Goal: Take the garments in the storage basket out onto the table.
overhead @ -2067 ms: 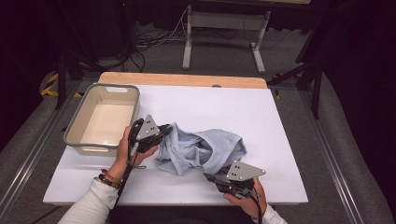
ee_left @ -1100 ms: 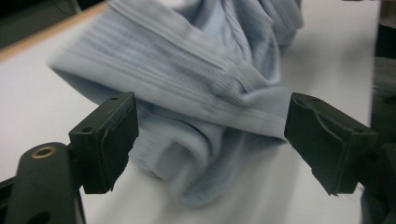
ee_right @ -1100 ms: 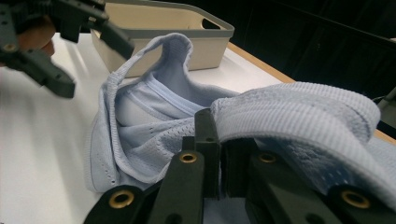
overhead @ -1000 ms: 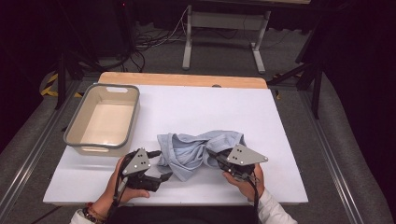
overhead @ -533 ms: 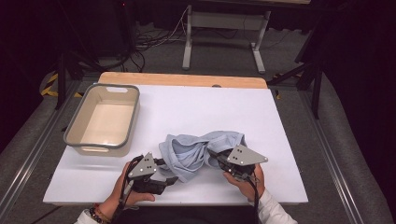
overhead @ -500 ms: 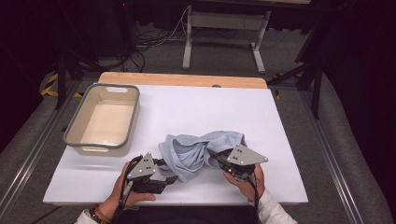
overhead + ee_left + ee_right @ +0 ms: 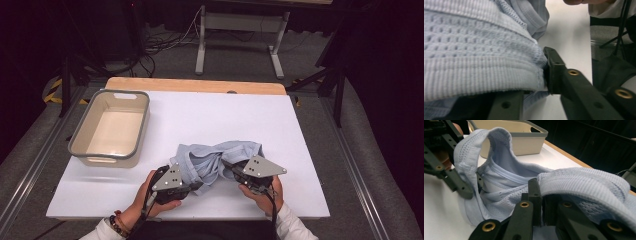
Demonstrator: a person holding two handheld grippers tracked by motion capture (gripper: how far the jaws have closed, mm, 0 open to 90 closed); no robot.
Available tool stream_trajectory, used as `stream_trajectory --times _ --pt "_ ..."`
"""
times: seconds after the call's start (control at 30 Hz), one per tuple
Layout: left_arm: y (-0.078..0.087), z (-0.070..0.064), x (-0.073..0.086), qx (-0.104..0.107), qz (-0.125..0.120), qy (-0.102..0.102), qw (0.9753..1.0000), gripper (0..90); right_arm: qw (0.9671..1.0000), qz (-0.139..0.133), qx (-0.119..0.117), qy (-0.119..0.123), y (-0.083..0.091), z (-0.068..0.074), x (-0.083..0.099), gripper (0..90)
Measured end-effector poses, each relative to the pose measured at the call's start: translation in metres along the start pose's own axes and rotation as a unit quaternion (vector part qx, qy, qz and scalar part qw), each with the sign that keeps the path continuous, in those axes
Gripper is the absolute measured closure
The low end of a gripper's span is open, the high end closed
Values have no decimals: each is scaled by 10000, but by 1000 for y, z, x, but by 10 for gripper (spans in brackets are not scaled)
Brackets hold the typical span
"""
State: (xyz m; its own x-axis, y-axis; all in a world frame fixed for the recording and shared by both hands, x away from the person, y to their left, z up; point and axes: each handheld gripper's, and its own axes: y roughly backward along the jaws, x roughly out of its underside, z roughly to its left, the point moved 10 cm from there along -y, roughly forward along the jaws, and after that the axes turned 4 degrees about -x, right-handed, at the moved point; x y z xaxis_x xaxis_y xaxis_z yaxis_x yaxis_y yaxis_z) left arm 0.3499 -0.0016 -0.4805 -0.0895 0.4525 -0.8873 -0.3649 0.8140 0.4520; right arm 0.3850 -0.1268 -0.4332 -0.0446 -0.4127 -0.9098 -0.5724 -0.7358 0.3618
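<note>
Both grippers' jaws clamped on blue garment (image 7: 215, 160), white table (image 7: 300, 130), beige bin (image 7: 111, 129), dark room

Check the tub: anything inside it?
In the high view the tub shows a bare beige floor, nothing in it. Its near wall hides a strip of the floor. The blue garment lies on the table, outside it.

white table (image 7: 200, 117) | on it: grey tub (image 7: 110, 127), back-left; blue garment (image 7: 215, 157), front-centre

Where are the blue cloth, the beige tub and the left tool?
blue cloth (image 7: 210, 161), high view, its bunched middle.
beige tub (image 7: 80, 135), high view, its grey rim.
left tool (image 7: 192, 186), high view, its tips at the cloth.
</note>
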Motion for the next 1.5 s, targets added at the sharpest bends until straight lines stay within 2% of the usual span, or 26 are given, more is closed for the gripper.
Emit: stream_trajectory --times 0.13,0.2,0.3,0.37,0.43,0.5,0.67,0.73,0.77,0.8,0.83,0.87,0.9,1.0,1.03,1.07,1.1,1.13,1.23,1.37,1.4,1.47,1.5 --pt "10 9 -3 -199 -91 -10 9998 838 10000 -34 -38 -31 3 0 -1 864" --pt "18 13 -8 -256 -198 11 9995 847 9999 -80 -59 -42 6 1 -3 864" --pt "32 20 -18 -457 -374 -58 9982 852 9998 -176 -97 -55 11 2 -10 863" --pt "45 21 -32 -528 -598 -183 9966 855 9995 -294 -127 -16 18 5 -19 855" --pt "55 21 -44 -625 -708 -387 9948 858 9992 -380 -76 82 25 6 -29 858" --pt "63 23 -55 -721 -803 -487 9930 859 9988 -464 -50 123 32 7 -40 862" --pt "83 32 -80 -931 -1106 -592 9877 861 9977 -646 -15 222 46 7 -71 864" --pt "91 35 -89 -1011 -1171 -649 9858 862 9975 -686 -74 166 50 7 -82 865" --pt "91 35 -89 -1011 -1171 -649 9858 861 9974 -697 -68 180 51 6 -87 865" --pt "99 39 -100 -1060 -1260 -645 9842 862 9974 -693 -110 181 53 5 -94 864" --pt "99 39 -100 -1060 -1260 -645 9842 862 9974 -693 -110 181 53 5 -94 864" --pt "103 41 -104 -1090 -1294 -672 9833 862 9971 -722 -131 187 57 4 -106 865" --pt "110 44 -114 -1153 -1351 -697 9816 862 9968 -763 -135 202 59 3 -113 865" --pt "121 50 -129 -1219 -1433 -716 9795 862 9958 -862 -204 217 63 3 -129 865" --pt "121 50 -129 -1219 -1433 -716 9795 862 9958 -862 -204 217 63 3 -129 865" --pt "124 50 -135 -1183 -1475 -698 9795 862 9956 -883 -189 233 65 2 -133 865" --pt "132 52 -144 -1222 -1479 -767 9784 862 9951 -938 -174 270 67 2 -140 866" --pt "132 52 -144 -1222 -1479 -767 9784 862 9951 -938 -174 270 67 2 -140 866" --pt "143 52 -157 -1171 -1530 -781 9781 862 9929 -1154 -227 156 77 1 -150 866" --pt "150 51 -164 -1141 -1390 -857 9800 861 9920 -1237 -225 119 83 0 -153 868" --pt "149 51 -163 -1151 -1336 -866 9805 861 9920 -1237 -225 119 83 0 -153 868" --pt "140 53 -158 -1127 -1157 -856 9831 860 9924 -1206 -217 51 82 -2 -150 868" --pt "140 53 -158 -1127 -1157 -856 9831 861 9924 -1206 -217 51 82 -2 -150 868"
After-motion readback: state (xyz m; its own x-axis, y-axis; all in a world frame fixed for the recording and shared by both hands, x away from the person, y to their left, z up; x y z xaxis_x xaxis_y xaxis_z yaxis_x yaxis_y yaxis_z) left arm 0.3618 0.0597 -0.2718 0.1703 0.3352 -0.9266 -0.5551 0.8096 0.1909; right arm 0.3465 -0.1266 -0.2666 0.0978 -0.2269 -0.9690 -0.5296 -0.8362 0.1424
